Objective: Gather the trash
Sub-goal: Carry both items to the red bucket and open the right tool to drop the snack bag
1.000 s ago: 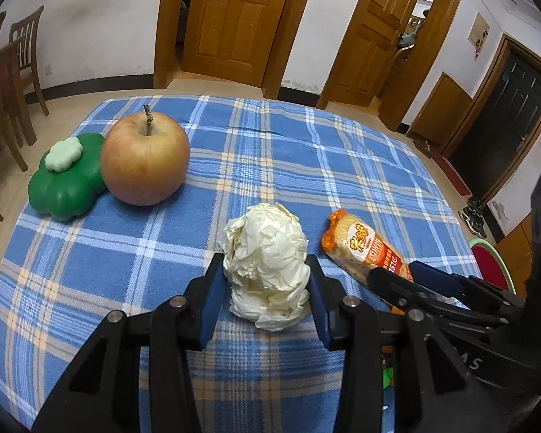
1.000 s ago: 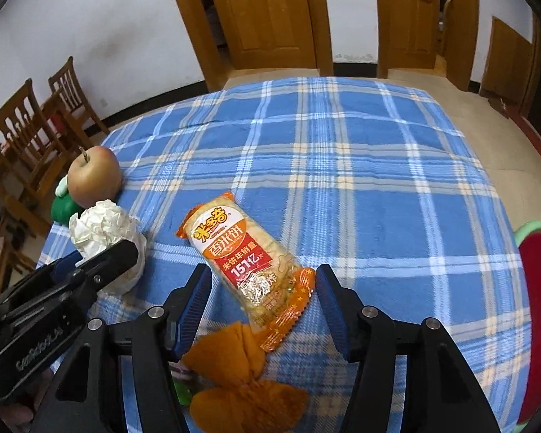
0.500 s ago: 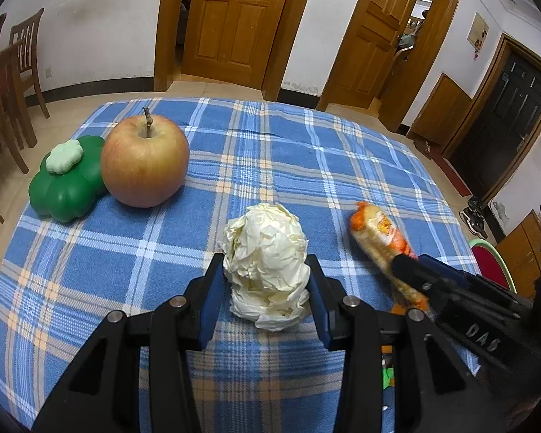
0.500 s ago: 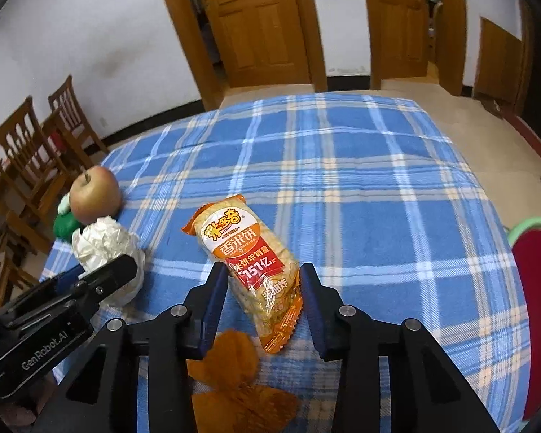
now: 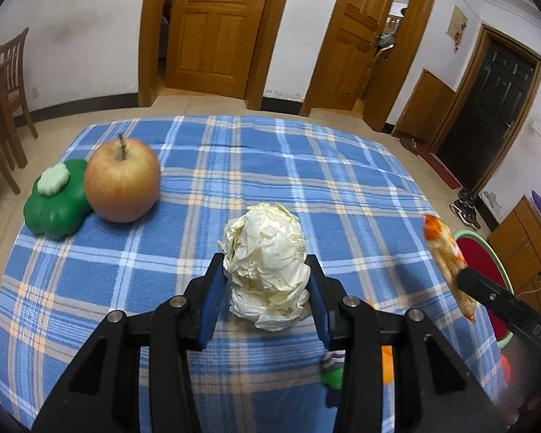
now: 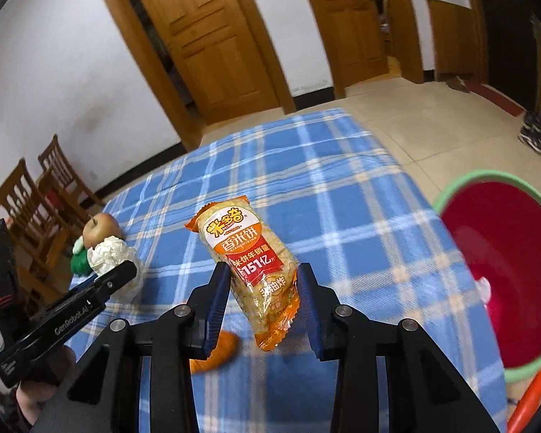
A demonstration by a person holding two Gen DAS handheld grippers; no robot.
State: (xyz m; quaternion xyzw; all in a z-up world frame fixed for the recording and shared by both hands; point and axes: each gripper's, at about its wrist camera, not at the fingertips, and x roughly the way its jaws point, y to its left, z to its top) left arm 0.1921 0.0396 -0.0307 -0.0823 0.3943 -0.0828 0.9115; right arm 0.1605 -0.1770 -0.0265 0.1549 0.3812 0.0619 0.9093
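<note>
Wooden doors (image 5: 212, 29) and white walls stand behind the desk (image 5: 270, 180), which has a blue checked cloth. My left hand-held gripper (image 5: 265, 285) is closed on a ball of crumpled paper (image 5: 265, 263); both blue pads press its sides, and the ball seems to rest on the cloth. At the far left of the desk an apple (image 5: 122, 180) touches a green toy (image 5: 56, 198).

My right hand-held gripper (image 6: 263, 288) holds a snack bag (image 6: 250, 256) by its lower half, above the cloth. The bag is orange, with red print, and it tilts to the left at the top. Beside the desk on the right is a red bin (image 6: 494, 274) with a green rim. Orange peel (image 6: 216, 353) lies on the cloth under the right hand-held gripper.
</note>
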